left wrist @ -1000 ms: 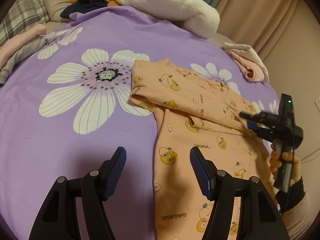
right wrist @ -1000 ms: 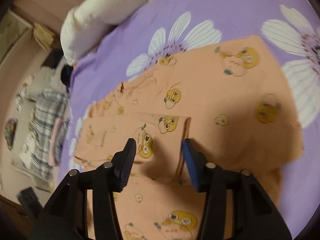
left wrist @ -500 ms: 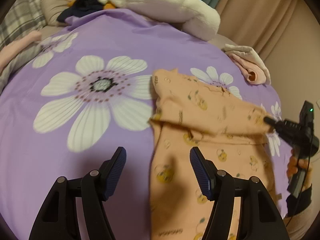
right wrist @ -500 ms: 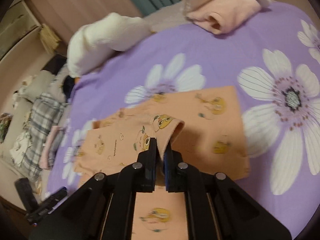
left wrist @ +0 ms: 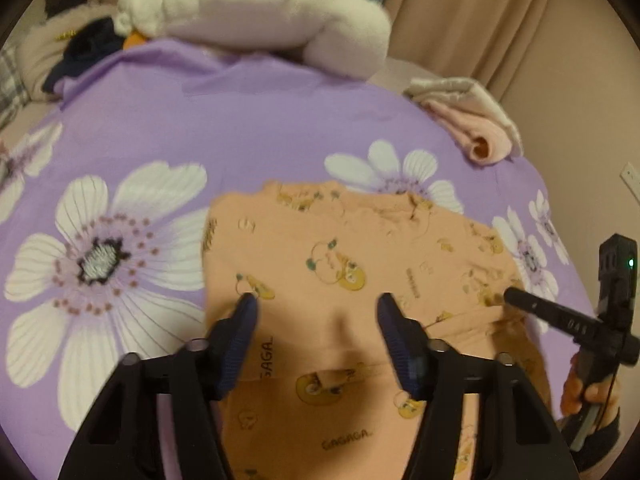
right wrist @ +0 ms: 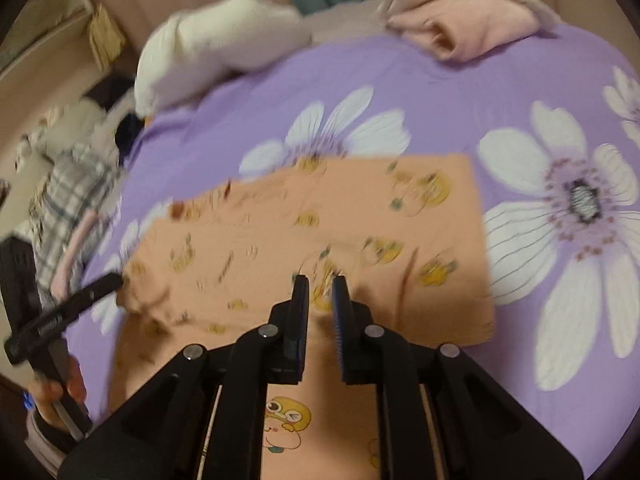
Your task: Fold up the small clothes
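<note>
Peach garment [left wrist: 344, 248] lying on purple bedspread [left wrist: 200, 120], folded band's long axis running 9 to 3 o'clock. Left tongs [left wrist: 316, 312] spread wide above it. Right tongs [right wrist: 320, 286] narrowed, pinching the cloth edge.

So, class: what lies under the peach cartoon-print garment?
The peach cartoon-print garment lies on a purple sheet with white flowers; the sheet beneath it is covered.

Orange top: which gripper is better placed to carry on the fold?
Right, probably. The right gripper has its jaws nearly closed on a fold of the orange top, while the left gripper hovers open over the cloth, gripping nothing.
</note>
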Available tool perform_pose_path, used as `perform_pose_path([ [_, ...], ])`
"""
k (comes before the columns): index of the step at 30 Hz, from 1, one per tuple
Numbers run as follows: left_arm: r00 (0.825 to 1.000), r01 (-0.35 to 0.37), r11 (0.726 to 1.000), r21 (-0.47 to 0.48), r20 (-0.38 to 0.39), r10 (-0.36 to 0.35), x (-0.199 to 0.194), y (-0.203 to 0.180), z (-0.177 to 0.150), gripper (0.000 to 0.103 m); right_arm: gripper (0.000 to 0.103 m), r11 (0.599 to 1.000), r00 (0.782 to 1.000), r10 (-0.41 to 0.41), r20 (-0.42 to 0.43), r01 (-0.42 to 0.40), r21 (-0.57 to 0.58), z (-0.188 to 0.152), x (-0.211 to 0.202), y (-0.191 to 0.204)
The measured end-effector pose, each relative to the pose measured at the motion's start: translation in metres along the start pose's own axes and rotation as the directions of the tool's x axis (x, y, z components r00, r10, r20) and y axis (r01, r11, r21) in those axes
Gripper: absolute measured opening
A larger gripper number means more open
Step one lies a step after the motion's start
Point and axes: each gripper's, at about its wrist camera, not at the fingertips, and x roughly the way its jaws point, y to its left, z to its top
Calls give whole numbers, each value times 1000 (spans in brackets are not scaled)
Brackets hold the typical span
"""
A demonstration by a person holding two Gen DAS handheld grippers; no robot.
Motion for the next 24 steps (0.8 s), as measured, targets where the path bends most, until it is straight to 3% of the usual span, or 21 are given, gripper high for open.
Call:
perform_pose_path([
  [4,996,-72,997,-3,-58,71,18,17,-11,54,9,999,997,-39,-62,40,19,-11,26,-7],
  [11,999,9,999,-52,-44,-11,2,34,-20,49,10,999,998,-11,-66,14,39,-13,22,-13],
  [12,999,21,998,-56,-31,-23,0,33,-19,49,12,999,998,-10,-66,13,43,-14,21,-12],
  [16,999,50,997,-65,6,-50,-16,31,-22,49,41,998,998,47,-31,-45,50,-17,8,-4],
  [20,997,74,990,-119,-12,-76,-22,39,-36,49,41,1000,999,14,-51,-13,15,-23,13,-2],
  [22,996,84,985,-148,-26,-89,-29,44,-46,49,41,998,998,39,-51,-36,48,-24,12,-8],
  [24,994,95,981,-169,-39,-103,-41,49,-63,56,44,994,997,76,-30,-73,80,-27,-3,-10],
])
